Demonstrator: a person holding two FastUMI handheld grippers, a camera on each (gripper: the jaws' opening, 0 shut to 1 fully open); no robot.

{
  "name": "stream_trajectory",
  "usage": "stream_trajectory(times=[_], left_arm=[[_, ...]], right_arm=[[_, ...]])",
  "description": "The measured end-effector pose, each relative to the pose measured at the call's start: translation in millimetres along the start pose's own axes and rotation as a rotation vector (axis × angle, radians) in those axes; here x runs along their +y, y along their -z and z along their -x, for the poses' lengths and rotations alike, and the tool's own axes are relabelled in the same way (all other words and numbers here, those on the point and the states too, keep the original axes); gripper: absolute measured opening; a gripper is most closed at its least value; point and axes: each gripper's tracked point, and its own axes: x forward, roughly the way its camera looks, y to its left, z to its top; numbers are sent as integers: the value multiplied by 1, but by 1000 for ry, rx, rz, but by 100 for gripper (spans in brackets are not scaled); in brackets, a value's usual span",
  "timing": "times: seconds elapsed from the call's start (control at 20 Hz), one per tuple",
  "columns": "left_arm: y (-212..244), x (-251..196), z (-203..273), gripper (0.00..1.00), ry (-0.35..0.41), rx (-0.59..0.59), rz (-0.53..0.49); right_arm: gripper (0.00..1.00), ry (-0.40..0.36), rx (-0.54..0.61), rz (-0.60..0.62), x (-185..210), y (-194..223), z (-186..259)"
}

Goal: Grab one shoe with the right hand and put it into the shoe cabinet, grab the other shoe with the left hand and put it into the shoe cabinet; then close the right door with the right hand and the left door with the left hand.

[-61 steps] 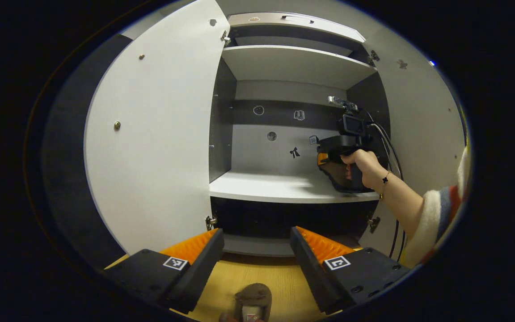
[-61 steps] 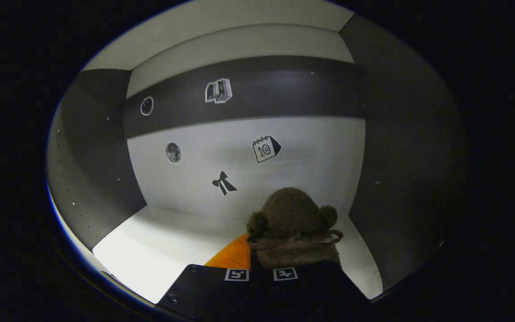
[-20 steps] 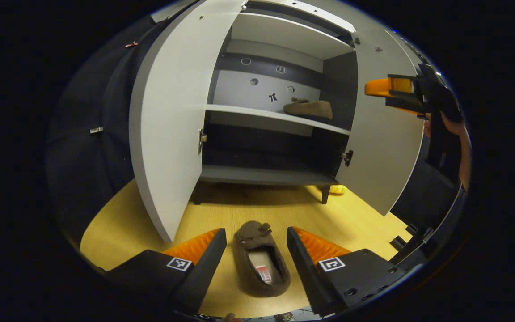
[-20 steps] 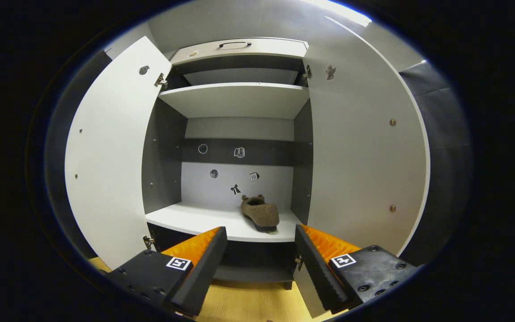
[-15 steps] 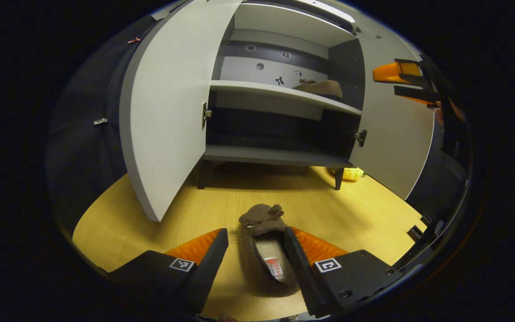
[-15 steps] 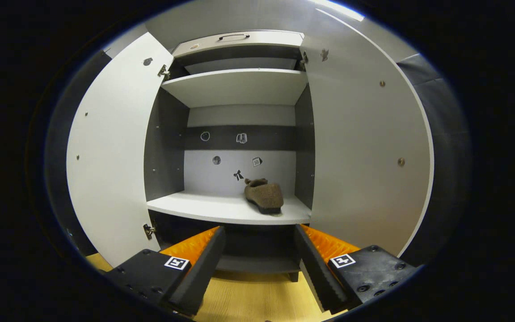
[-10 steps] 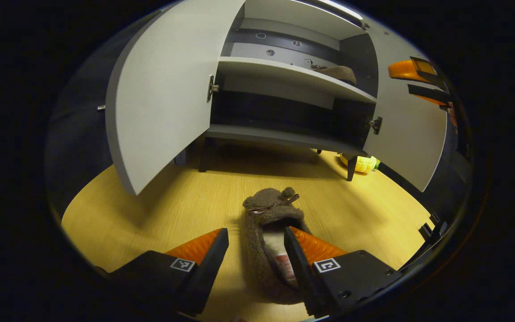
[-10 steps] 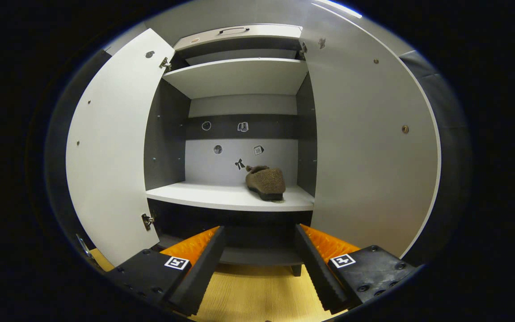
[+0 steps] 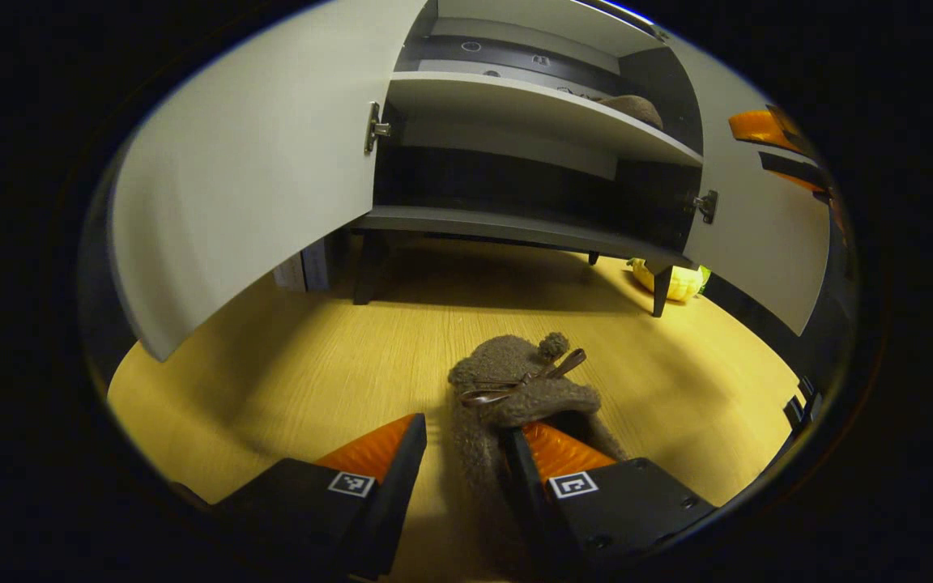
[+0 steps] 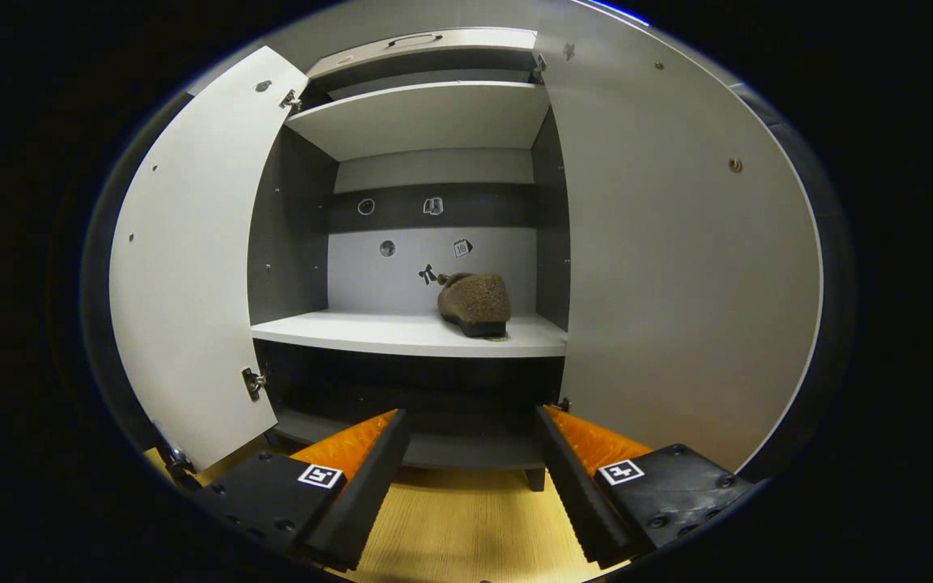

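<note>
Shoe (image 9: pixel 515 389): on the floor in front of the cabinet (image 9: pixel 515 227), toe toward it, long axis along my left fingers.
Left gripper (image 9: pixel 466 453): apart, straddling the shoe's side wall, one finger inside the opening; not yet clamped.
Right gripper (image 10: pixel 470 453): apart, empty, facing the cabinet.
Other shoe (image 10: pixel 475 301): on the cabinet's middle shelf.

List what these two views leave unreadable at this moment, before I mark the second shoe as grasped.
- Left gripper view: the floor shoe's heel is hidden behind the left tongs; one finger is inside its opening, and whether both press its wall cannot be told.
- Left gripper view: the shelved shoe is mostly hidden by the shelf edge.
- Left gripper view: the yellow object behind the cabinet leg is too small to identify.
- Right gripper view: the back-wall stickers are too small to read.
</note>
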Motion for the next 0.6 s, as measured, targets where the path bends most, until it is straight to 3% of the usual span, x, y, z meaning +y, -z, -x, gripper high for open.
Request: stream_trajectory(times=[0.15, 0.3, 0.35, 0.5, 0.6], left_arm=[[1, -4, -11, 59, 13, 11, 1], [-4, -3, -19, 41, 2, 4, -42], [-6, -1, -20, 39, -4, 4, -61], [-8, -3, -21, 11, 13, 8, -83], [-10, -10, -16, 8, 43, 15, -83]], right_arm=[[99, 6, 14, -2, -6, 6, -8], [99, 12, 35, -6, -11, 14, -16], [98, 13, 41, -9, -12, 16, -18], [99, 9, 63, -17, -11, 25, -21], [98, 6, 64, -12, -10, 26, -20]])
